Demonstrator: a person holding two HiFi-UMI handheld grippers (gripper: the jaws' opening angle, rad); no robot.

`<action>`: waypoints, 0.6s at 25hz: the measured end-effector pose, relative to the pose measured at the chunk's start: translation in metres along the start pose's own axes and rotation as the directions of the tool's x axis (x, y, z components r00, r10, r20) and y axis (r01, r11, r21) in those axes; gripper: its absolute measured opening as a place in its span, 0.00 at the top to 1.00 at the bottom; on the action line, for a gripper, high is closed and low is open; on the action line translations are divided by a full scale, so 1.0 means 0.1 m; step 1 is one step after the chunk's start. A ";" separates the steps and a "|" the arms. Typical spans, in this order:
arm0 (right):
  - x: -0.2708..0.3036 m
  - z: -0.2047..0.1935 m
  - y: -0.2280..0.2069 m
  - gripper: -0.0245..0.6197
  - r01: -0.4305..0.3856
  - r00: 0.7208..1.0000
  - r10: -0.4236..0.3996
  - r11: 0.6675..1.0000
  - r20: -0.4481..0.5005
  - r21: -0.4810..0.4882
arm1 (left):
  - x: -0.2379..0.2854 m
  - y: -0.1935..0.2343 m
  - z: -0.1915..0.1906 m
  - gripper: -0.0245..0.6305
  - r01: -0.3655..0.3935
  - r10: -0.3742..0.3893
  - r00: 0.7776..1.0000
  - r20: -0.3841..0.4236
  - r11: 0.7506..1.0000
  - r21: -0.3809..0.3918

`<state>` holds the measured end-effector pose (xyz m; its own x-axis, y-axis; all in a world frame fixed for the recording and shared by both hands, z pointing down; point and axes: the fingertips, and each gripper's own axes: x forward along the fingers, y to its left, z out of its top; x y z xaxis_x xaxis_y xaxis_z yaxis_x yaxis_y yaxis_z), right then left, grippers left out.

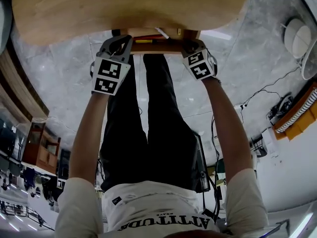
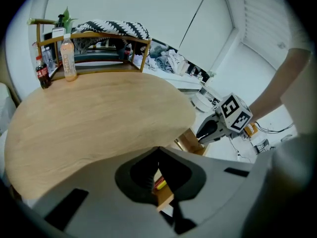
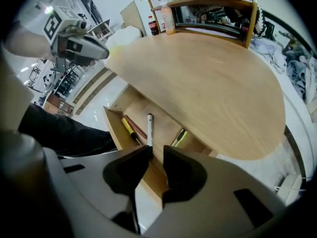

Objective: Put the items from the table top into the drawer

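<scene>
The wooden drawer [image 1: 158, 46] stands pulled out under the bare light-wood table top [image 1: 129, 4]. In it lie a white pen [image 3: 149, 128], a yellow pen [image 3: 130, 130], a dark red pen [image 3: 136, 127] and a yellow-black marker [image 3: 179, 138]. My left gripper [image 1: 121, 38] hovers at the drawer's left front corner, shut and holding nothing. My right gripper [image 1: 190, 41] is at the right front corner. Its jaws are a little apart, and in the right gripper view [image 3: 156, 152] only the drawer's front edge shows in the gap. The left gripper view [image 2: 158, 152] shows pens [image 2: 159, 183] below the shut jaws.
A wooden rack [image 2: 89, 38] stands at the table's far end, with an orange drink bottle [image 2: 68, 58] and a cola bottle [image 2: 42, 72] beside it. The person's legs in black trousers [image 1: 153, 123] are right under the drawer. A white round appliance [image 1: 297, 36] and cables lie on the floor at the right.
</scene>
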<state>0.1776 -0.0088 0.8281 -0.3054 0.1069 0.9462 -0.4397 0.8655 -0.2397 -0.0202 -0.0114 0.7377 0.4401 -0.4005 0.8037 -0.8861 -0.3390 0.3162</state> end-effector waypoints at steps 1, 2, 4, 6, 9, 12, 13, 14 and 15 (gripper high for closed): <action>-0.09 0.02 0.04 0.80 0.002 1.000 -0.002 1.000 0.008 0.000 | -0.08 -0.01 0.03 0.93 -0.003 0.003 1.000 0.004 1.000 -0.001; -0.18 0.05 0.08 0.80 0.003 1.000 -0.003 1.000 0.017 -0.001 | -0.17 -0.03 0.07 0.93 -0.008 0.008 1.000 0.010 1.000 -0.002; -0.39 0.11 0.09 0.81 0.009 0.999 -0.009 1.000 0.042 -0.006 | -0.31 -0.06 0.17 0.93 -0.020 0.020 1.000 0.021 1.000 -0.003; -0.64 0.15 0.06 0.83 0.013 0.998 -0.012 1.000 0.059 -0.006 | -0.44 -0.12 0.30 0.93 -0.034 0.034 0.999 0.028 0.999 -0.008; -1.10 0.23 0.15 0.85 0.009 0.997 -0.008 1.000 0.079 -0.012 | -0.76 -0.25 0.42 0.93 -0.053 0.054 0.998 0.024 0.998 -0.031; -1.52 0.41 0.29 0.86 0.014 0.990 -0.010 0.999 0.140 -0.029 | -1.14 -0.35 0.54 0.93 -0.076 0.077 0.996 0.032 0.996 -0.037; -1.66 0.49 0.32 0.87 0.017 0.987 -0.012 0.999 0.162 -0.030 | -1.25 -0.37 0.60 0.93 -0.083 0.084 0.996 0.041 0.996 -0.034; -1.80 0.56 0.32 0.87 0.019 0.983 -0.014 1.000 0.186 -0.022 | -1.34 -0.40 0.67 0.93 -0.088 0.090 0.995 0.050 0.996 -0.032; -1.94 0.61 0.31 0.87 0.019 0.978 -0.017 1.000 0.209 -0.007 | -1.41 -0.45 0.74 0.93 -0.091 0.093 0.994 0.057 0.995 -0.031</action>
<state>0.1715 -0.0331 0.6242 -0.4675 -0.0121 0.8839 -0.4396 0.8707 -0.2206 -0.0313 -0.0031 0.5727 0.3637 -0.4779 0.7996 -0.9265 -0.2743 0.2574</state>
